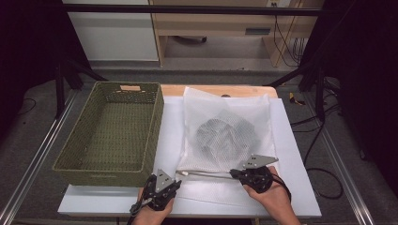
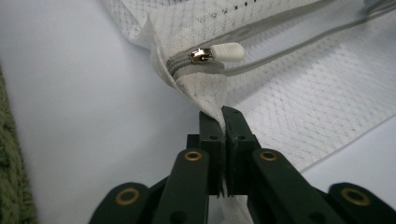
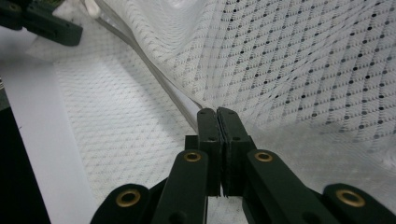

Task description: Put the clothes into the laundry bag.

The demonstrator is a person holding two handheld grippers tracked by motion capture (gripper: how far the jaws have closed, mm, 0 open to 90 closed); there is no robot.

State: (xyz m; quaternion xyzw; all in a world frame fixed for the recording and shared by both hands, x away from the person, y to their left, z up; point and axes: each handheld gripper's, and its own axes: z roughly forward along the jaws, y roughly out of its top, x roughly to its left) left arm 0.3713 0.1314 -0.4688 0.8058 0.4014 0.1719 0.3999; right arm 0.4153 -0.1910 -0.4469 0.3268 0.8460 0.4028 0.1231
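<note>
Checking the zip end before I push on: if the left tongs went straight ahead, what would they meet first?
Probably the zipper slider with its white pull tab, just beyond the mesh laundry bag corner the left tongs pinch.

left tool: jaws pressed together (hand low, near edge) | right tool: jaws pressed together, pointing left

Can't really make out the dark bundle inside the mesh laundry bag; the netting blurs it too much. In the left gripper view the zipper runs off under a fold, and the wicker basket is cut off at the edge.
</note>
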